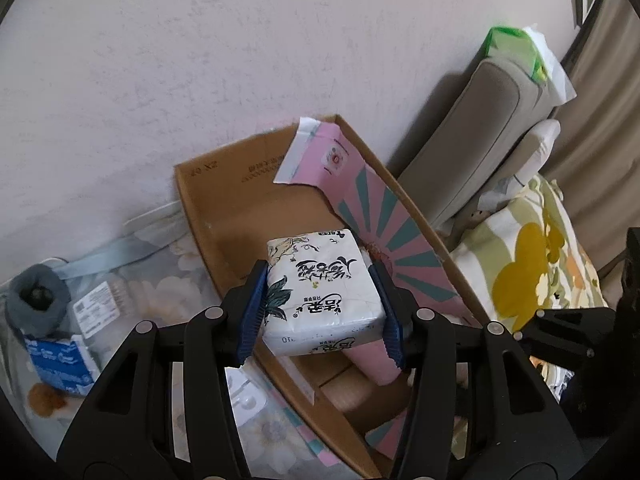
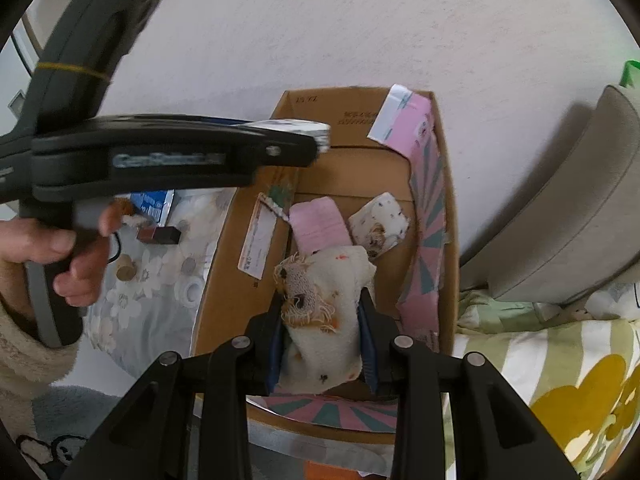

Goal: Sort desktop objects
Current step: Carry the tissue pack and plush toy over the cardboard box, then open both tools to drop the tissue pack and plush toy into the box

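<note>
Behind the tissue pack (image 1: 322,300) — box floor (image 1: 236,236), hidden

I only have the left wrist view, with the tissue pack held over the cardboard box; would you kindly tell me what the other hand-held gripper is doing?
Observer: The right hand-held gripper is shut on a frayed cream cloth above the cardboard box.
Operator: Thank you. What lies in the box beneath it?
Observer: A pink pack and a small patterned packet.
Operator: Anything left on the table?
Observer: A dark red block by a cork.
</note>
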### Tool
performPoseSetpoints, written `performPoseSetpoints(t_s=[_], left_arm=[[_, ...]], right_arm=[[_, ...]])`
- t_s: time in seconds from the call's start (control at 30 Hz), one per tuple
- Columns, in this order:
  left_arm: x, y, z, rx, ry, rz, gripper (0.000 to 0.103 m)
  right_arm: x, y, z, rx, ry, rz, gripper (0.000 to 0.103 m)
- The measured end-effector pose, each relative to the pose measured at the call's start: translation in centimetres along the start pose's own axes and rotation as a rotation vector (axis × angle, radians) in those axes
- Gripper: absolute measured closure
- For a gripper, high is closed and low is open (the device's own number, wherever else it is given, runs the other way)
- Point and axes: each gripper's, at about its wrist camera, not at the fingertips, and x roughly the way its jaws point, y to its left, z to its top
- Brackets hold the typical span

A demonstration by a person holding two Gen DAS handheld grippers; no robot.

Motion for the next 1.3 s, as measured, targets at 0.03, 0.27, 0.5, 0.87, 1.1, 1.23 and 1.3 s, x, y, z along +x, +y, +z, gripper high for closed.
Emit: performPoseSetpoints(t_s=[0.03,0.27,0.5,0.87,1.1,1.23,1.3], left_arm=[[0.4,0.0,0.0,-0.002,0.006,0.0,0.056],[2.5,-0.3,0.0,-0.004,0.03,-0.002,0.056],[3.4,-0.2,-0.1,-0.008,0.038,0.011,0.056],[3.2,-0.3,-0.7,-0.011,0.038,0.033,0.012],[1.5,-1.0,-0.8,0.012,-0.004,0.064,0.001],[-0.2,-1.0,-1.2,0.024,-0.021,0.076,0.001],[-1.6,-0.7,-1.5,0.031,-0.034,0.072,0.001]], right_arm=[[0.2,0.1,0.0,-0.002,0.004,0.005,0.073],[2.4,0.3,0.3,-0.028,0.032,0.041,0.073],[3.1,0.1,0.5,-0.038,0.046,0.057,0.073],[3.1,-0.3,-0.1,-0.007,0.042,0.094,0.046],[1.6,-0.5,-1.0,-0.003,-0.01,0.056,0.027],[0.7,-0.3,-1.5,-0.025,-0.023,0.007,0.026],[0.1,-0.3,-1.6,-0.032,-0.031,-0.019,0.026]])
